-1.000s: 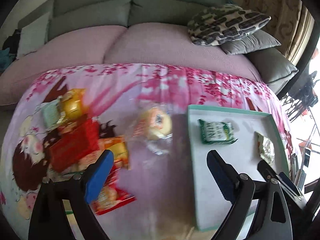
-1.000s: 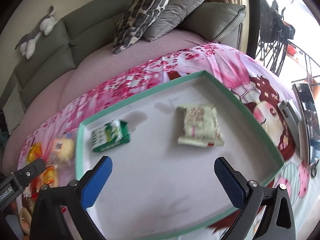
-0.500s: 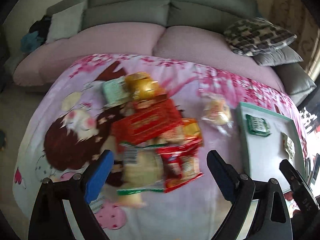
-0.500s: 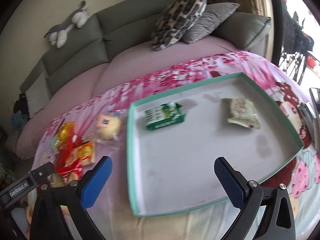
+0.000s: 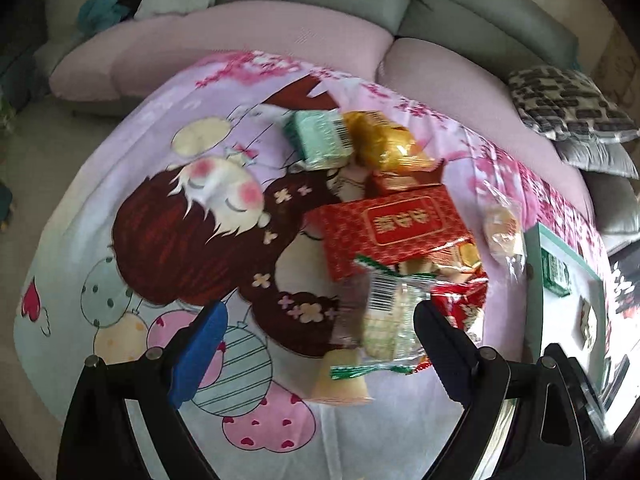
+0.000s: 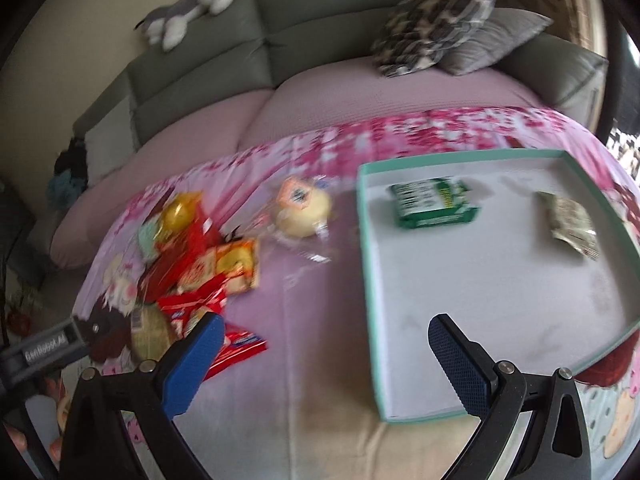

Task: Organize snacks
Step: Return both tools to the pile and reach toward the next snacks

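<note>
Left gripper [image 5: 316, 344] spread wide, holding nothing, hovering over a heap of snacks on a cartoon-print cloth [image 5: 168, 240] covering the bench. Right gripper [image 6: 320, 354] also wide and holding nothing, poised above bare cloth between the heap and a teal-rimmed tray [image 6: 370, 280].

In the heap, seen from the left wrist: red box [image 5: 384, 228] at the middle, mint-green packet [image 5: 320, 140] and gold-wrapped snack [image 5: 384, 140] at its far side, touching each other. Clear packet with a barcode [image 5: 388, 316] lying over the near edge of the red box, reaching down between the gripper fingers. Red wrapper [image 5: 464, 304] just beside it, partly hidden by the right-hand finger. Yellowish piece [image 5: 340, 380] poking out beneath the clear packet.

Round bun in clear wrap [image 6: 302, 210] lying alone on the cloth, between the heap and the tray, apart from both.

Inside the tray: green packet [image 6: 432, 202] near the far left corner, pale crinkled packet [image 6: 572, 222] toward the right wall, well apart from each other.

Beyond the bench: grey-green sofa [image 6: 304, 24] with patterned cushion [image 6: 436, 16] leaning on a grey one, stuffed toy [image 6: 188, 8] lying on the backrest.
</note>
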`<move>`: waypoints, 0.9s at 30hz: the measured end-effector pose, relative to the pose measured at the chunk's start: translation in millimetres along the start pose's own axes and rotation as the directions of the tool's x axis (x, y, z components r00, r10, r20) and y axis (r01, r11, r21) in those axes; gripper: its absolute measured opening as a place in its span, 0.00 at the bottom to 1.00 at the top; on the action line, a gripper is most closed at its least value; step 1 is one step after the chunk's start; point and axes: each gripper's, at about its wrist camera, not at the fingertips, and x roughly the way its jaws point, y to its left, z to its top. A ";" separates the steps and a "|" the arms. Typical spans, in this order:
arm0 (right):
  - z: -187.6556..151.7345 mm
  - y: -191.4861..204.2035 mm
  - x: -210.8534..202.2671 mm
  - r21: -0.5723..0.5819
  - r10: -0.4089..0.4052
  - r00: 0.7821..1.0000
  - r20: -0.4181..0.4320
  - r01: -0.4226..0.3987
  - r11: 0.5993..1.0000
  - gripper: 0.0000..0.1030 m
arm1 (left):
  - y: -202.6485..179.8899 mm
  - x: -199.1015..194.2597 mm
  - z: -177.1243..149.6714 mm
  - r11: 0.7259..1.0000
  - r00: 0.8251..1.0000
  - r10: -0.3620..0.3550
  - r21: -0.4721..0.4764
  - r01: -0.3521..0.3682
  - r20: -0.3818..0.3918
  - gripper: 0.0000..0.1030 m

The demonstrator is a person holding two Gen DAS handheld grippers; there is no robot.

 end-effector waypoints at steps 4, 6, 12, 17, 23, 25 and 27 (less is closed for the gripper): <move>-3.2 15.3 13.4 -0.031 0.046 0.998 -0.044 -0.047 0.998 1.00 | 8.6 6.4 -0.2 0.999 1.000 -0.011 -0.041 0.010 -0.029 0.92; -3.1 23.7 17.4 -0.059 0.058 0.997 -0.051 -0.061 0.996 1.00 | 7.6 9.5 -0.2 0.999 0.999 -0.020 -0.042 0.019 -0.040 0.92; -4.9 42.5 31.0 -0.112 0.094 0.992 -0.084 -0.103 0.988 0.94 | 2.6 13.8 -0.7 0.998 0.997 -0.049 -0.039 0.046 -0.063 0.92; -11.6 57.8 46.3 -0.169 0.090 0.987 -0.133 -0.112 0.979 0.88 | -0.2 19.5 0.6 0.996 0.994 -0.077 -0.047 0.073 -0.084 0.92; -13.4 62.3 61.2 -0.177 0.081 0.983 -0.163 -0.110 0.978 0.78 | -11.1 26.8 2.9 0.996 0.990 -0.089 -0.016 0.088 -0.109 0.92; -11.4 62.6 62.8 -0.179 0.087 0.984 -0.157 -0.115 0.977 0.75 | -15.4 30.6 3.2 0.996 0.988 -0.094 -0.006 0.094 -0.124 0.92; -10.4 62.5 63.3 -0.184 0.088 0.985 -0.152 -0.115 0.976 0.69 | -20.3 34.4 3.8 0.995 0.985 -0.100 0.005 0.102 -0.138 0.92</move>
